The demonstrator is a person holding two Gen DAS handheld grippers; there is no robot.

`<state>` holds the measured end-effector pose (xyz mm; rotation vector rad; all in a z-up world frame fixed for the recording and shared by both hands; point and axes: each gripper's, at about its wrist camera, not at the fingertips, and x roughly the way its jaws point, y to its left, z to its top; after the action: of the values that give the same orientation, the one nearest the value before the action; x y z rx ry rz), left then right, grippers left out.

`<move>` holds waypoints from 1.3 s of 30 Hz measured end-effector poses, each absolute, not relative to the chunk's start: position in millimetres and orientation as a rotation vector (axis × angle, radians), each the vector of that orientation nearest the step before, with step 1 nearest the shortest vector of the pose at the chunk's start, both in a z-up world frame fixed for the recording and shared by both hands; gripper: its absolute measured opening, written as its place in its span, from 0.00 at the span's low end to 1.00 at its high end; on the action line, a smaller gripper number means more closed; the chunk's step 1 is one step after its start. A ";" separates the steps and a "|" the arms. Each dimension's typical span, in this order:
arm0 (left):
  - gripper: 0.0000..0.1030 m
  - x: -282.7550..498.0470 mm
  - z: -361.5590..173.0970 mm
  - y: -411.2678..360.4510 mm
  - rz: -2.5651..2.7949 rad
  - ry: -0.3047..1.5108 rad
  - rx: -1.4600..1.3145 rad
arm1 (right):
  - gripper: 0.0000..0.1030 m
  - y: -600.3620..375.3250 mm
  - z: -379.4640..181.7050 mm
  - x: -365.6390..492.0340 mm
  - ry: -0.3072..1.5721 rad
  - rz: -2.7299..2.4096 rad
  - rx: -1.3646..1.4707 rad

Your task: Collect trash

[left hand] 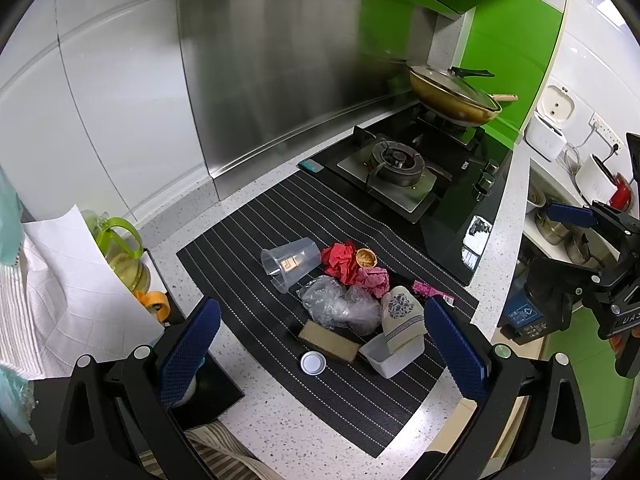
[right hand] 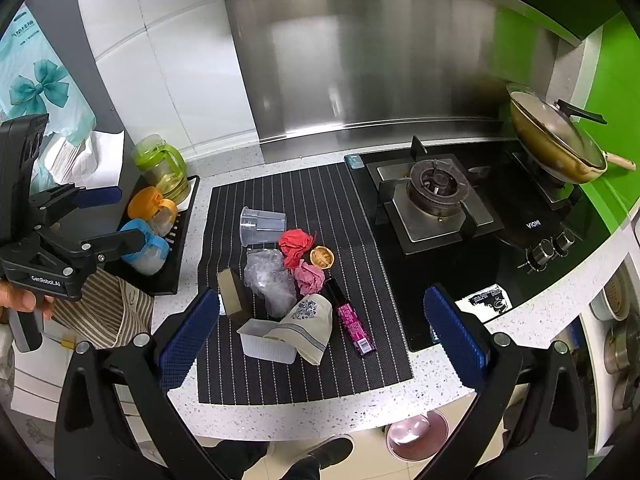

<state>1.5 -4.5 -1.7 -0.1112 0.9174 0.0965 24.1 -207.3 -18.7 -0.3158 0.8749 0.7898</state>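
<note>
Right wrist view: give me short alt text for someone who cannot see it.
A pile of trash on a black striped mat: clear plastic cup, crumpled red paper, plastic film, magenta wrapper, white tray. The open right gripper hovers above it, beside a gas stove.

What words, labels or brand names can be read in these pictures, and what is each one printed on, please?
"VIOMI": front edge of the black hob.
"GenRobot.AI": body of the left tool, seen from the right wrist.
Blue label with a recycling sign below the counter: text too small.
Pink wrapper, black-and-white sticker, teal bow bag: print too blurred to read.
</note>
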 end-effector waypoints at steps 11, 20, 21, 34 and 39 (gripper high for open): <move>0.95 2.6 -1.1 -3.3 0.094 0.922 -0.115 | 0.97 -207.5 -19.5 23.4 0.877 0.790 -0.314; 0.95 2.2 -2.0 -2.7 0.096 0.925 -0.116 | 0.97 -208.0 -20.5 22.3 0.880 0.791 -0.315; 0.95 1.6 -2.5 -3.0 0.096 0.926 -0.117 | 0.97 -207.8 -20.7 22.5 0.881 0.791 -0.315; 0.95 2.5 -3.6 -0.3 0.097 0.932 -0.120 | 0.97 -207.4 -23.1 19.6 0.888 0.793 -0.312; 0.95 3.3 -3.5 0.2 0.097 0.934 -0.119 | 0.97 -207.4 -23.7 19.1 0.893 0.796 -0.313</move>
<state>3.3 0.2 -3.5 -0.1191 0.9339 0.0973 19.1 -207.4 -23.7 -0.3133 0.8925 0.7957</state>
